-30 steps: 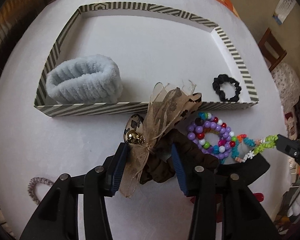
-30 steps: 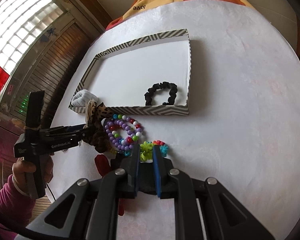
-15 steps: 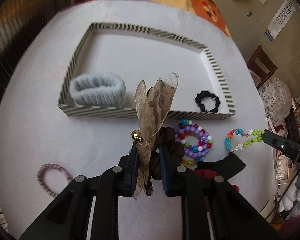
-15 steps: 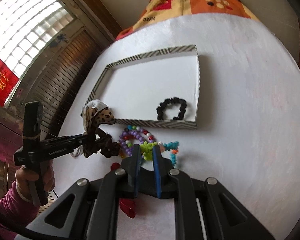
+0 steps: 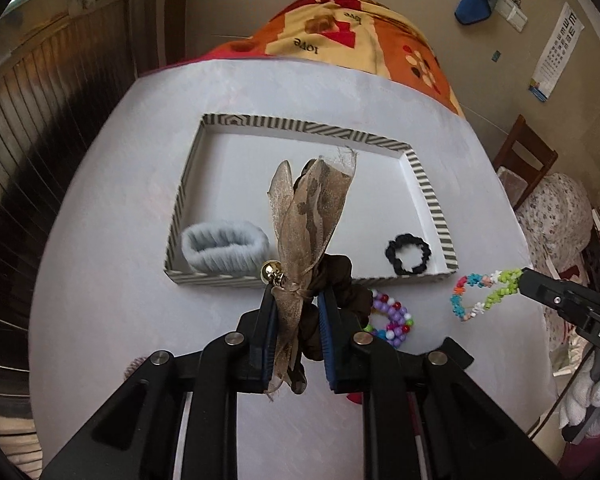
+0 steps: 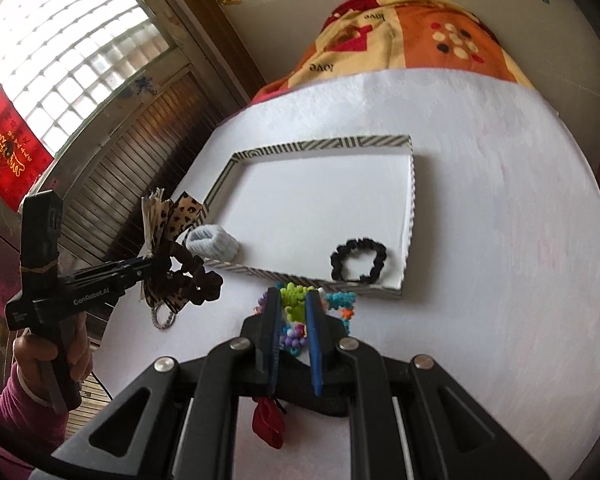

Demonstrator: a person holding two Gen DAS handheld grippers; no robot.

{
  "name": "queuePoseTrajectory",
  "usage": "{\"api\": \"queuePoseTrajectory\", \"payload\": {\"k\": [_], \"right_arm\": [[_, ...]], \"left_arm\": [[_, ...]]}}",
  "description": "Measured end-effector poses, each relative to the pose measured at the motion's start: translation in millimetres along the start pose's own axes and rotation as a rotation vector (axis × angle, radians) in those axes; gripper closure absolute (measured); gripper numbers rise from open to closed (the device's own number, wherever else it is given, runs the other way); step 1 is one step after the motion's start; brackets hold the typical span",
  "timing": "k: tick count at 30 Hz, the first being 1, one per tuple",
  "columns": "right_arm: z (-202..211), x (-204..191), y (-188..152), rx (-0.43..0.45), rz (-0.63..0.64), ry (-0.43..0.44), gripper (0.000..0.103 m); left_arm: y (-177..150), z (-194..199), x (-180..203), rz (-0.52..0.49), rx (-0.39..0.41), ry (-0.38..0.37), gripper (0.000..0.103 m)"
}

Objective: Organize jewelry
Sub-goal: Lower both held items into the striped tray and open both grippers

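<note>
Both tools have risen off the bench since a second ago: left tool [image 5: 296, 304] pinching the brown bow scrunchie [image 5: 316, 216], right tool [image 6: 292, 312] pinching the flower-bead bracelet [image 5: 484, 292], both clear for transfer into the striped tray [image 5: 428, 192].

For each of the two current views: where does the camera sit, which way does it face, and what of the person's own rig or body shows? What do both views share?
Left wrist: on the left gripper, facing forward and down over the striped tray; its fingers clamp the brown bow scrunchie; the right gripper enters at right, holding the flower bead bracelet.
Right wrist: on the right gripper, facing the tray from nearer its right corner; the left gripper and hand show at left.
Shared: tray, blue fuzzy band, black scrunchie, purple bead bracelet.
</note>
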State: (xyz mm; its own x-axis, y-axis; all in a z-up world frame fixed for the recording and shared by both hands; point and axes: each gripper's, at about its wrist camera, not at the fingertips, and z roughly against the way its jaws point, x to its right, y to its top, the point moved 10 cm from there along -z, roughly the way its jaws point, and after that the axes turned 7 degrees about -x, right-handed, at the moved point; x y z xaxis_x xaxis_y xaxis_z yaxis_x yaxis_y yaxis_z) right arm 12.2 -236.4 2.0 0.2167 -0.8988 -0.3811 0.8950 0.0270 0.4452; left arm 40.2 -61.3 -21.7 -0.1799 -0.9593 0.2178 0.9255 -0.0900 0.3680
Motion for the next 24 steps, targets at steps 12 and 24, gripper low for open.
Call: {"api": "queuePoseTrajectory", "payload": {"k": [12, 24], "right_arm": [[-1.9, -9.6, 23.1, 0.01, 0.038, -0.01, 0.091], [-12.4, -13.0, 36.1, 0.007, 0.047, -0.011, 0.091]], "left_arm": [[16.9, 1.2, -12.6, 0.01, 0.021, 0.053, 0.092], [29.6, -6.2, -19.9, 0.016, 0.015, 0.068, 0.092]]}}
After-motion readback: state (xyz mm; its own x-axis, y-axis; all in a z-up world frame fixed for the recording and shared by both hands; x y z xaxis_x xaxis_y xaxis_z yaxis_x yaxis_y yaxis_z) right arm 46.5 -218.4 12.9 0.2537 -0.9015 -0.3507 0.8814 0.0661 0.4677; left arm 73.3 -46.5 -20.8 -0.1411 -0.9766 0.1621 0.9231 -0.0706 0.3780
